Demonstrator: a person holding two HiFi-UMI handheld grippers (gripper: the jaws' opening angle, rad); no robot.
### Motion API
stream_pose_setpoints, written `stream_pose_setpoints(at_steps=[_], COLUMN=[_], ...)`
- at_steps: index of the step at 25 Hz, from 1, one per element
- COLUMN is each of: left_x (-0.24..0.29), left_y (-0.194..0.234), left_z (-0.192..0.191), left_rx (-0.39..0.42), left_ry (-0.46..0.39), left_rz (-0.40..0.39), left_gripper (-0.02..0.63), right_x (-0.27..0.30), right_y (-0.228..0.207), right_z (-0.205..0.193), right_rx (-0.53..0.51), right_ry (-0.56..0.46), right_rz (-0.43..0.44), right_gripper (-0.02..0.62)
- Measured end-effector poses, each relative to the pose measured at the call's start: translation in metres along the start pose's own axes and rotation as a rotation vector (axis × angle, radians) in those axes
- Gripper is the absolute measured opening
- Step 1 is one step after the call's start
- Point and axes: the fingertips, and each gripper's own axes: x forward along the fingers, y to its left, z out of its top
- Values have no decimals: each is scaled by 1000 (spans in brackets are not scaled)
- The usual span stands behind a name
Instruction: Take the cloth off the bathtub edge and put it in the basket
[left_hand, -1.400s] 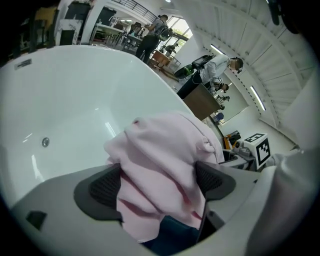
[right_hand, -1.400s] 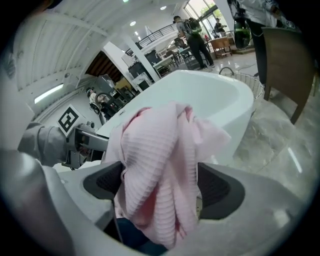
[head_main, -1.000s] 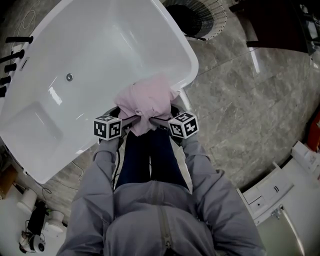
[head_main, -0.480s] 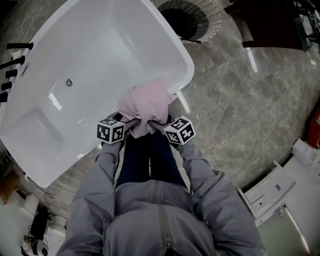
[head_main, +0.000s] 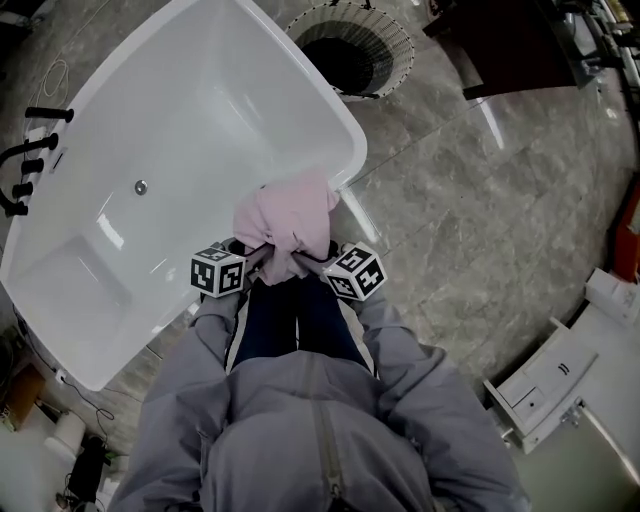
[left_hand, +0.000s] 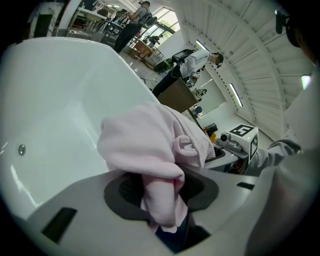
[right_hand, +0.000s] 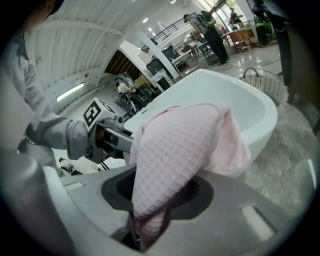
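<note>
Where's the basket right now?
In the head view, the basket stands on the floor at top centre, just beyond the far end of the bathtub.

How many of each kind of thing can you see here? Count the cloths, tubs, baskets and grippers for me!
pink cloth: 1
white bathtub: 1
wire basket: 1
grippers: 2, the left gripper and the right gripper; their jaws have just been closing and both now pinch the pink cloth
Total: 5
</note>
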Motion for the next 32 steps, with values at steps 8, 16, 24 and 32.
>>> stream_pose_setpoints(at_steps=[8,16,24,32], left_x=[-25,-50,-76,-106], left_y=[-54,-114,-169,-215], left_z=[24,63,89,117], left_rx=[117,254,361,452], left_ry=[-10,-56,-107,-178], left_rz=[-40,-91,-125,-143], left_gripper=[156,153,152,150], right_x=[-51,-110,-160,-201], right_y=[28,53,80,105], right_z=[21,56,80,110], right_rx=[-30,-113,-163,-200], right_ry=[-85,-186,-265,-340], right_rz=[-28,-98,-168,-216], right_gripper=[140,140,140,140])
